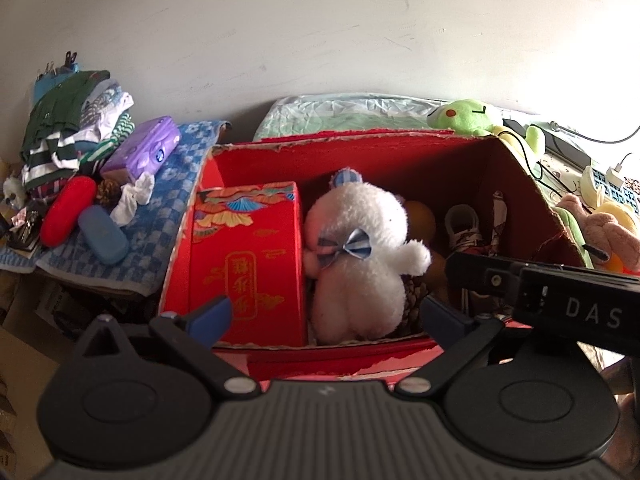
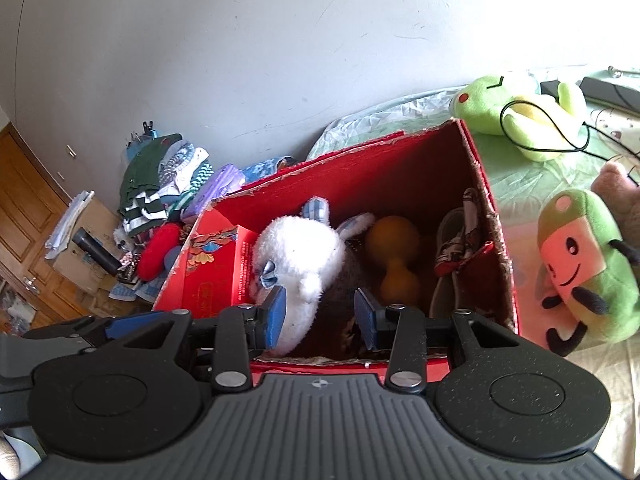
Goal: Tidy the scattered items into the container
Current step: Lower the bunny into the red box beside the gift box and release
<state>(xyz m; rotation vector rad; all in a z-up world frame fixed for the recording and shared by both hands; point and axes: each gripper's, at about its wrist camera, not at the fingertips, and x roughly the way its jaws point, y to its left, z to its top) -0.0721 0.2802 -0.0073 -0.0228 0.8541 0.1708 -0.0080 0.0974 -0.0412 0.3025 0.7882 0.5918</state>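
White plush (image 1: 356, 252) already in my red box (image 1: 340, 138); green frog (image 2: 516, 116) at two o'clock remains out. Both hand-held grippers (image 1: 326, 312) (image 2: 320, 314) gape, empty.

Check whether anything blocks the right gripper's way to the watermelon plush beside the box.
The red box's right wall stands between the right gripper, whose open jaws hover over the box interior, and the watermelon plush on the bed. It must lift over that wall; nothing else visible intervenes.
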